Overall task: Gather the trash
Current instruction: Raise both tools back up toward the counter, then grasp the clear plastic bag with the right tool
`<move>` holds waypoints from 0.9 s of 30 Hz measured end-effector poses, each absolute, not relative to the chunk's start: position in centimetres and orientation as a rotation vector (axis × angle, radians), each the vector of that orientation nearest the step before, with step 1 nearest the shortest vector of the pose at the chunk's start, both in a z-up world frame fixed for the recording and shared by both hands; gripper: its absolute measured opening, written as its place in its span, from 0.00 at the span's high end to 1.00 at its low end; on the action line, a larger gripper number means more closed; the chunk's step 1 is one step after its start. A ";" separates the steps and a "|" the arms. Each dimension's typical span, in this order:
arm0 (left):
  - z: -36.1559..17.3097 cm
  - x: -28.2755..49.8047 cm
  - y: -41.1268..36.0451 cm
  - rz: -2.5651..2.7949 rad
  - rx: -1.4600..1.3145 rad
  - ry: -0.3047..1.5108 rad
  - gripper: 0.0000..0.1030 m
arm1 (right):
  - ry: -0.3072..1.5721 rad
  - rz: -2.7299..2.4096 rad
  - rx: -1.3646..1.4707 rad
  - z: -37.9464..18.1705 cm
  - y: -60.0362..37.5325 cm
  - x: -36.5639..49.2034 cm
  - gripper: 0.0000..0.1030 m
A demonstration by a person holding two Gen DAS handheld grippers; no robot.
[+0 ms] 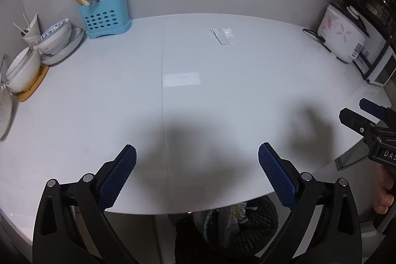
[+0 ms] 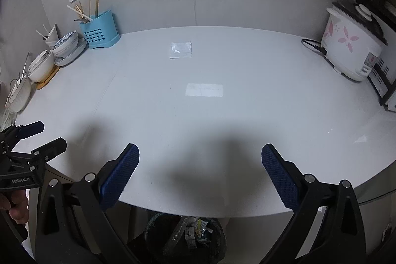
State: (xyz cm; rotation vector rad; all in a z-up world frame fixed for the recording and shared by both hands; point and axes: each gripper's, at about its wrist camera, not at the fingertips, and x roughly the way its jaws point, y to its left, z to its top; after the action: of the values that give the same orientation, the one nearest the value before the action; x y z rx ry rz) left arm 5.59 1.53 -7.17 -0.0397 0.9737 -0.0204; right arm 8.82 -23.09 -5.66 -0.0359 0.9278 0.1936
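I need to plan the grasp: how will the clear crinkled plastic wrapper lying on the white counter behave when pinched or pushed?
The clear crinkled plastic wrapper lies flat and looks thin, so it is probably very light and floppy. On the glossy white counter it may slide rather than lift. Its flat edges likely give little to pinch.

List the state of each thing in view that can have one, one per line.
Left tongs: open, empty.
Right tongs: open, empty.
Clear wrapper: lying flat on the table, untouched.
Trash bin: under the table edge, already holding trash.
Rice cooker: lid shut.
Utensil holder: upright, holding chopsticks.
Bowls: stacked.
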 end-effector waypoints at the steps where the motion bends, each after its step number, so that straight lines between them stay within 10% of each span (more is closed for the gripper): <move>1: -7.0 6.2 2.0 -0.017 -0.051 0.973 0.06 | 0.924 0.193 -0.043 -5.4 -22.8 9.2 0.07; 27: -10.1 24.7 11.4 -0.028 -0.102 1.067 0.06 | 1.106 0.190 -0.021 -10.3 -13.3 34.3 0.08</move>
State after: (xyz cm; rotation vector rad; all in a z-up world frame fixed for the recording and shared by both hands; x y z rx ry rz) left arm 24.67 11.40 -10.07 -0.1020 1.0669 -0.0284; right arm 34.29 -13.29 -10.27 -0.0208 1.1065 0.1901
